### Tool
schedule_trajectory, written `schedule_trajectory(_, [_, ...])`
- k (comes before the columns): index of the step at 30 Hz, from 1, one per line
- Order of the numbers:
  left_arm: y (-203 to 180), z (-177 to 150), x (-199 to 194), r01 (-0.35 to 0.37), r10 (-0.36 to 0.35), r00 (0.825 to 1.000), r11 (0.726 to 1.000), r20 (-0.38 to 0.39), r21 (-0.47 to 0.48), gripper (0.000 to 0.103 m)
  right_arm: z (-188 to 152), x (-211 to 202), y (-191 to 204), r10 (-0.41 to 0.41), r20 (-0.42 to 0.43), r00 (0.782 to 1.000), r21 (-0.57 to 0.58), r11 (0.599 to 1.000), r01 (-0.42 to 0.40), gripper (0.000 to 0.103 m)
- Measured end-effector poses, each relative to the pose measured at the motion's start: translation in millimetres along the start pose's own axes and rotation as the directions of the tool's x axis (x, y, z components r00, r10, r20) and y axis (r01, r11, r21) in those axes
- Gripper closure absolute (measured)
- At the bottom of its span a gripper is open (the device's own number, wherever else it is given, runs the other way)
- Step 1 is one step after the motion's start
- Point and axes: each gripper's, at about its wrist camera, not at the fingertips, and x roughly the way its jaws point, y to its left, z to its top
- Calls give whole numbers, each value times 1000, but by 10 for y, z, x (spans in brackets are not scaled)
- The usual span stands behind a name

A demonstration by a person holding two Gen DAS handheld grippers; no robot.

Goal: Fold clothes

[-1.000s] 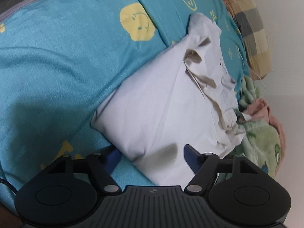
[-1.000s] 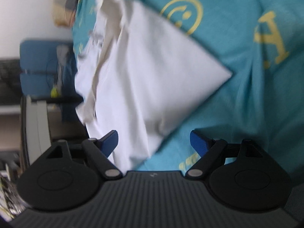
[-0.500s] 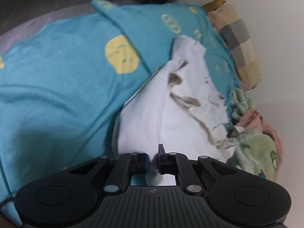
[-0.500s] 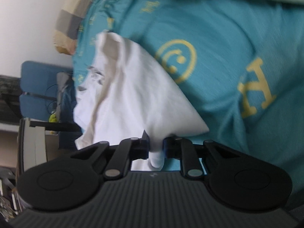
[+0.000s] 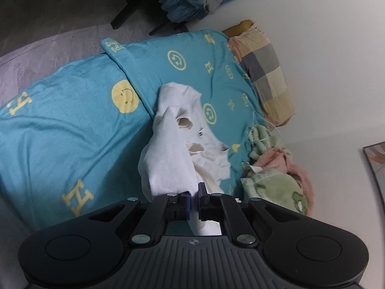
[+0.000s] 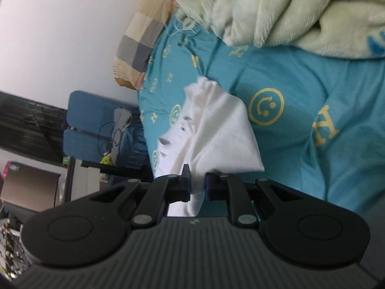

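Note:
A white garment point(image 5: 172, 154) hangs bunched above a teal bedspread point(image 5: 62, 130) printed with yellow smileys and letters. My left gripper point(image 5: 195, 201) is shut on one near edge of the garment, which droops from it toward the bed. In the right wrist view the same white garment point(image 6: 216, 132) stretches away from my right gripper point(image 6: 197, 186), which is shut on another edge. The far end of the garment still rests on the teal bedspread point(image 6: 312, 84).
A checked pillow point(image 5: 264, 72) lies at the bed's head by the white wall. A green and pink fleece blanket point(image 5: 276, 175) is heaped to the right, also seen as a pale fleece blanket point(image 6: 276, 12). A blue chair point(image 6: 89, 125) and cardboard box point(image 6: 26, 187) stand beside the bed.
Both grippers closed on the garment's near edges and lifted away from the bed. The garment went from lying flat to hanging bunched between them.

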Motion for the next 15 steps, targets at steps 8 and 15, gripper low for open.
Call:
schedule_trajectory(8, [-24, -241, -529, 20, -20, 1000, 1000, -4, -18, 97, -280, -622, -2, -1, 16, 1000, -26, 1000, 1, 89])
schedule_trajectory(15, [-199, -31, -337, -7, 7, 1000, 1000, 4, -23, 97, -98, -429, 173, -12, 25, 1000, -8, 1000, 12, 89])
